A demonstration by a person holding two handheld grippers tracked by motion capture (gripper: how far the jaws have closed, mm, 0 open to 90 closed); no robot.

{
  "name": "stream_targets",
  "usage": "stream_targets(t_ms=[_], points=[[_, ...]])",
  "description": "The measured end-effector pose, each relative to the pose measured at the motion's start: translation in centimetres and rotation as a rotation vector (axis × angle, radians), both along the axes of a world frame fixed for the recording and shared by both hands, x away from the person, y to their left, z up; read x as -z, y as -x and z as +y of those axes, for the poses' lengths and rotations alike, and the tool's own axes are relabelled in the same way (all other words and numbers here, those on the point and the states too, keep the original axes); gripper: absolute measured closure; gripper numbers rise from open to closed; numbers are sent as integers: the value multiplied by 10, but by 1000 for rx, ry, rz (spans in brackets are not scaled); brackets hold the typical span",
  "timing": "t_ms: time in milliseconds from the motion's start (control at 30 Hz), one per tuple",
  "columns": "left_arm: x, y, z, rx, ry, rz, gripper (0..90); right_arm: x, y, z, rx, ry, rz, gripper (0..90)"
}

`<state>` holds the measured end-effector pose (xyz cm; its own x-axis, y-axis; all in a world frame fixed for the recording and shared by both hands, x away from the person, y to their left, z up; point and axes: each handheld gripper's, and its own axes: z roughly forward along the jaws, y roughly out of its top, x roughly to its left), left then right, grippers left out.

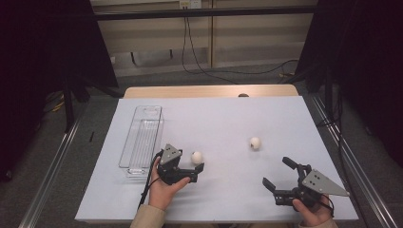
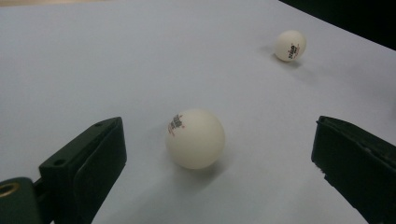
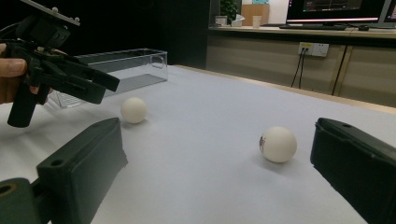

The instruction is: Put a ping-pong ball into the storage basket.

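Note:
Two white table-tennis balls lie on the white table cover. The nearer ball [image 1: 196,156] [image 2: 195,138] rests just ahead of my left gripper [image 1: 196,172], which is open, its jaws wide on either side of the ball and not touching it. The second ball [image 1: 255,142] [image 2: 290,45] [image 3: 278,143] lies further right, in front of my right gripper [image 1: 277,172]. That gripper is also open and empty, held low near the front right of the table. In the right gripper view the left gripper [image 3: 70,77] shows with a hand around it, beside the first ball [image 3: 134,110].
A clear, empty plastic bin [image 1: 142,137] [image 3: 135,65] stands lengthwise at the left, just behind the left gripper. The white cover [image 1: 214,118] ends at a wooden table edge [image 1: 209,90] at the back. Dark curtains and floor cables surround the table.

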<state>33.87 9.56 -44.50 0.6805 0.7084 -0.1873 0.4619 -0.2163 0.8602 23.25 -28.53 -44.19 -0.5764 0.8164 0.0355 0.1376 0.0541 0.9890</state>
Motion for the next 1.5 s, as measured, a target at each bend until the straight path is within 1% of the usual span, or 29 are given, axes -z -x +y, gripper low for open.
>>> stream_targets(t_ms=[67,133,200,433,533,733,800,933,1067,1133,1233,1500], points=[[0,0,0,-2,-3,5,32,0,0,0,0,0,-1,20],[2,-1,-2,0,-15,14,32,0,0,0,-1,0,-1,20],[2,-2,-2,-6,-11,19,32,0,0,0,0,0,-3,20],[3,-3,-3,-14,-21,25,37,0,0,0,-2,-1,0,20],[5,-5,-5,-9,-40,33,41,0,0,0,-2,-1,-1,20],[5,-6,-5,-16,-41,36,43,0,0,0,-4,-1,-1,20],[5,-6,-5,-22,-33,40,43,0,0,0,-4,-1,-3,20],[5,-7,-5,-15,-40,52,47,0,-1,-1,0,-6,-3,20],[6,-7,-6,-10,-37,52,49,0,0,0,-2,-2,-4,21],[6,-9,-8,-13,-33,54,55,0,0,0,-3,-1,-2,20],[6,-11,-9,-17,-40,56,54,0,-1,0,-2,-3,-2,20],[7,-12,-13,-5,-48,66,57,0,0,0,-4,-1,-4,21]])
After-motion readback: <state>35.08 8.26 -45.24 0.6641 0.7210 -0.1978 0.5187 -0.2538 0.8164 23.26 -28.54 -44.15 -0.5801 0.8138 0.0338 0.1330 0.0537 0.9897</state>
